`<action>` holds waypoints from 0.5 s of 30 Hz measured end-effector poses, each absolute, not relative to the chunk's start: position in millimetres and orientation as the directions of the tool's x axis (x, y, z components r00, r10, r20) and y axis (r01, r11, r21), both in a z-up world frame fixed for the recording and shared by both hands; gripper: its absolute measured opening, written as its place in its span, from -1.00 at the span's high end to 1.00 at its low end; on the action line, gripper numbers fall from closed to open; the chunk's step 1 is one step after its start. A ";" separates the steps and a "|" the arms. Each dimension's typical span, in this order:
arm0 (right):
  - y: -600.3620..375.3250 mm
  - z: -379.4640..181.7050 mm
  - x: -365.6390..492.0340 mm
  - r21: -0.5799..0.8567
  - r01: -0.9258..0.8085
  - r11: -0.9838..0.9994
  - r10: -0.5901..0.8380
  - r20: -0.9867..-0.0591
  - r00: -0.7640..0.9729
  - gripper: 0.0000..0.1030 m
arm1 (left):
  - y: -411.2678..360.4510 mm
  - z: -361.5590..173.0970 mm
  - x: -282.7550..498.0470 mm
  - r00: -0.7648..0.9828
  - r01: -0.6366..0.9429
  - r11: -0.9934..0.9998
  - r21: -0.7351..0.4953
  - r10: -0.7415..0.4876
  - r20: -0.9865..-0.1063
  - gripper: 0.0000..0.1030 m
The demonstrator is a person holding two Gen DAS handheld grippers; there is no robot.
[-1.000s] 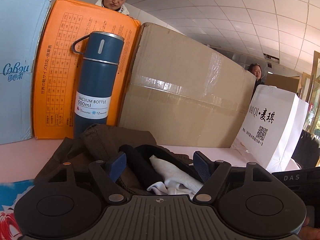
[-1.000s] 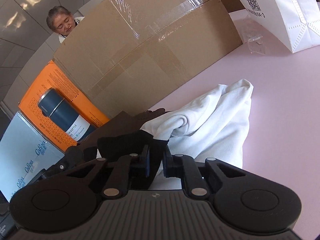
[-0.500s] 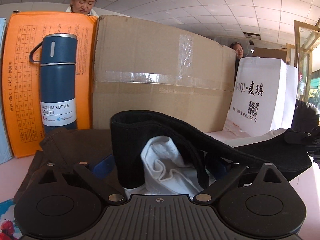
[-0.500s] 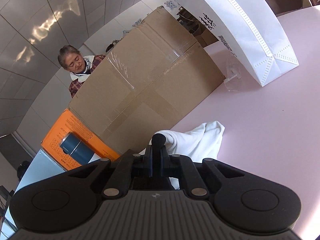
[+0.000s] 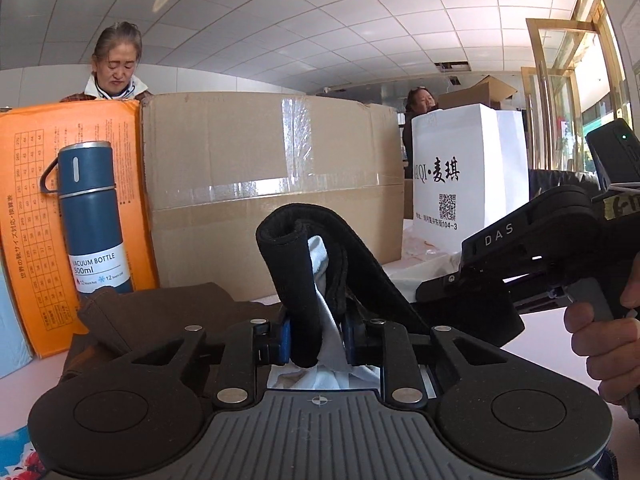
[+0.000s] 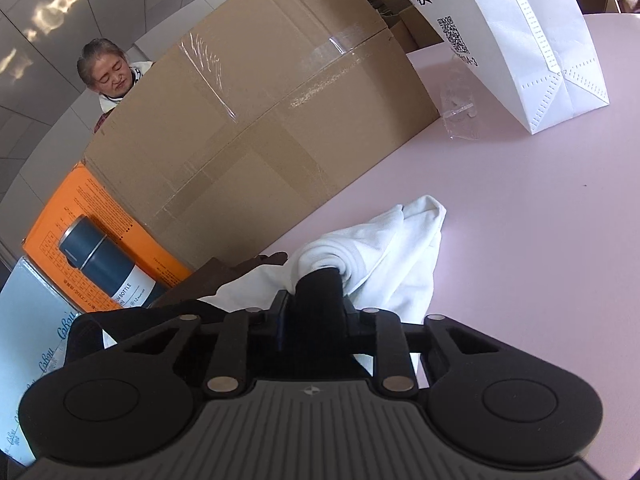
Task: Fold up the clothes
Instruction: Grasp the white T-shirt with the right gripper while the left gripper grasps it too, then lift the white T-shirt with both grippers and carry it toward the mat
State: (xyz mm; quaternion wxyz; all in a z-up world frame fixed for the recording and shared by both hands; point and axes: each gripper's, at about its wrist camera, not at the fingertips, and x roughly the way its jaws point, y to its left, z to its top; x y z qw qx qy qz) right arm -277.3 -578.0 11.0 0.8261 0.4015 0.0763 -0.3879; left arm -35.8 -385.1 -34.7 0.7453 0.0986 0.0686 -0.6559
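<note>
A white garment with a black ribbed band is lifted over the pink table. My left gripper is shut on the black band and the white cloth bunched inside it. My right gripper is shut on another part of the black band, with the white body of the garment hanging below onto the table. The right gripper also shows in the left wrist view, to the right, with the band stretched between the two. A dark brown garment lies under the left gripper.
A large cardboard box stands behind the clothes. An orange box and a blue vacuum bottle are at the left. A white paper bag stands at the right. A small clear plastic bag lies by the box.
My left gripper was open around the clothes and has closed on the black band and white cloth. Both grippers have lifted, and the band is pulled between them.
</note>
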 end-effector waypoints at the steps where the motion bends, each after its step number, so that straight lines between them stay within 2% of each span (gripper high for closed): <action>1: -572.1 16.3 -279.1 0.604 0.697 0.388 -0.587 -0.420 0.691 0.73 | -380.6 -32.4 -37.9 0.127 0.992 0.117 0.055 -0.967 -0.223 0.56; 8: -516.4 76.3 -296.2 0.613 0.582 0.534 -0.604 -0.205 0.770 0.77 | -326.2 -11.4 -55.8 0.102 0.994 0.096 0.051 -0.986 -0.131 0.58; 15: -466.0 122.1 -295.9 0.631 0.410 0.658 -0.511 -0.025 0.859 0.77 | -245.2 15.7 -78.8 0.137 0.989 0.137 0.057 -0.991 -0.004 0.58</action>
